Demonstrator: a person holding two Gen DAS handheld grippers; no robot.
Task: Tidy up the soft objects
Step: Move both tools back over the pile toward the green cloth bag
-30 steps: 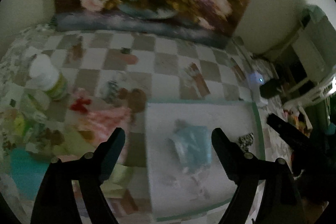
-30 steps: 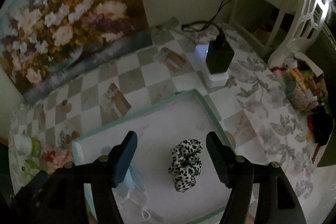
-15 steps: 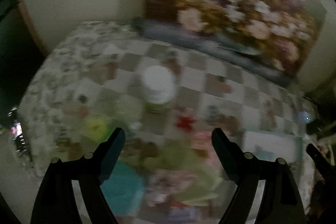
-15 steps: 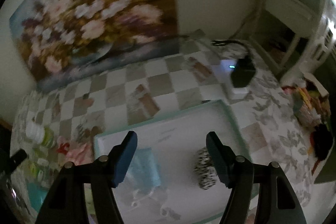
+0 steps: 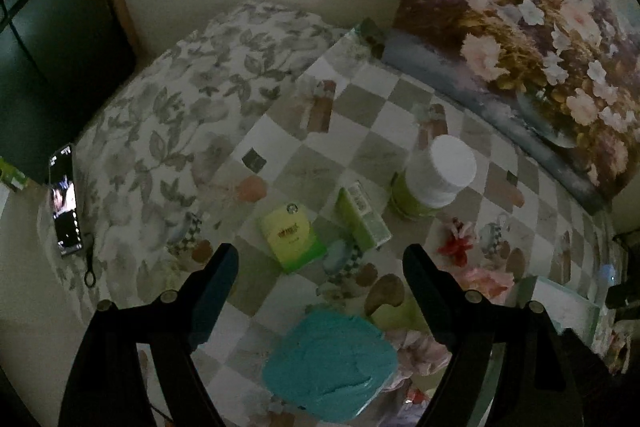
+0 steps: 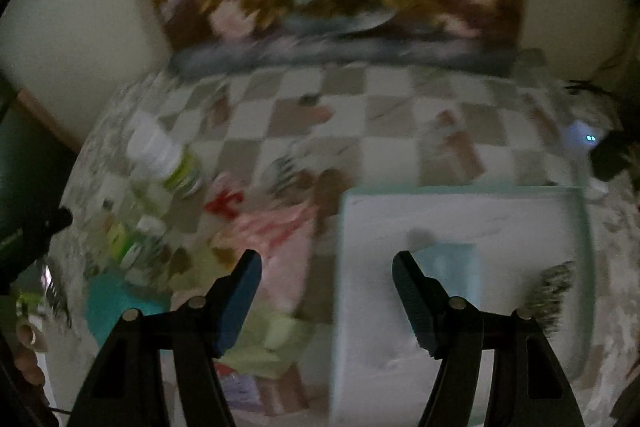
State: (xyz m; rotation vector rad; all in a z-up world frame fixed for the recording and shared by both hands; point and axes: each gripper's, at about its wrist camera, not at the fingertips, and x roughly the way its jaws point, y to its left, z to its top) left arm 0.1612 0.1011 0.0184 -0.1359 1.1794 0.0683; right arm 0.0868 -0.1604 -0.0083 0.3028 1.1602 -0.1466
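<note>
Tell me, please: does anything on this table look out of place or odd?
Nothing looks spilled or damaged. One oddity: a phone with its screen lit lies at the very edge of the leaf-print tablecloth, apart from the clutter.

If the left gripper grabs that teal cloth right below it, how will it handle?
The teal cloth looks soft and creased, so it will probably sag and drape rather than lift flat. It seems light. Its far edge lies against other fabrics, so those might drag along. The left gripper is open and empty.
</note>
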